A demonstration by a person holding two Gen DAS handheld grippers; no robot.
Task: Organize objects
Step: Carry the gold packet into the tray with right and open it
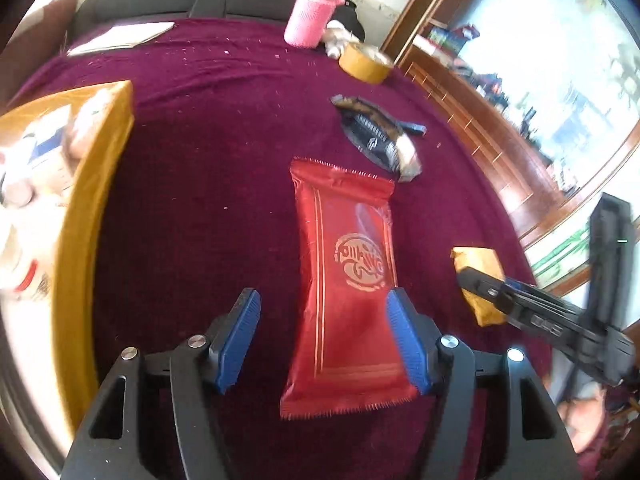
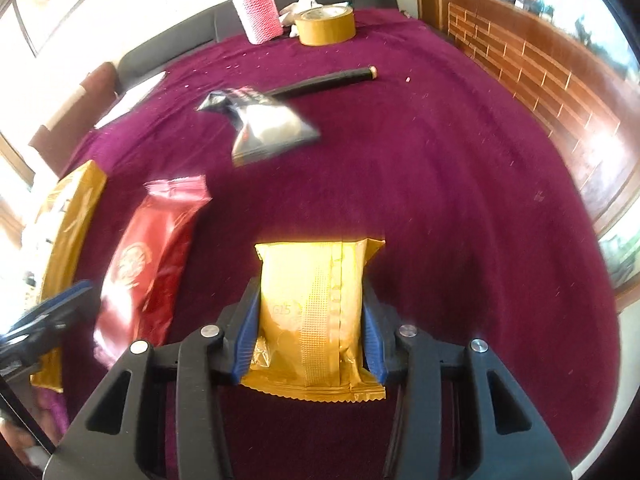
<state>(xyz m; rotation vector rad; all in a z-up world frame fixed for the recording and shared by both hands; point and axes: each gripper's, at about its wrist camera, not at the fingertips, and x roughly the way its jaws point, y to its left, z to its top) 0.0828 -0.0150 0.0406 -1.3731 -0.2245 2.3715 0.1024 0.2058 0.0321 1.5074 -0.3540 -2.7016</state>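
Observation:
A red sachet (image 1: 348,292) lies on the purple cloth between the open blue pads of my left gripper (image 1: 324,320); the right pad (image 1: 406,340) overlaps its edge. The sachet also shows in the right wrist view (image 2: 146,268). My right gripper (image 2: 310,324) is shut on a gold sachet (image 2: 314,312), with both pads against its sides. In the left wrist view the gold sachet (image 1: 478,276) and right gripper (image 1: 532,312) sit at the right. A black sachet (image 1: 376,136) lies further out; it also shows in the right wrist view (image 2: 264,124).
A gold box (image 1: 100,208) with several packets inside stands at the left, also in the right wrist view (image 2: 68,224). A pink knitted cup (image 2: 258,12), a tape roll (image 2: 326,26) and a black stick (image 2: 328,80) lie at the far side. A wooden cabinet (image 2: 540,72) stands right.

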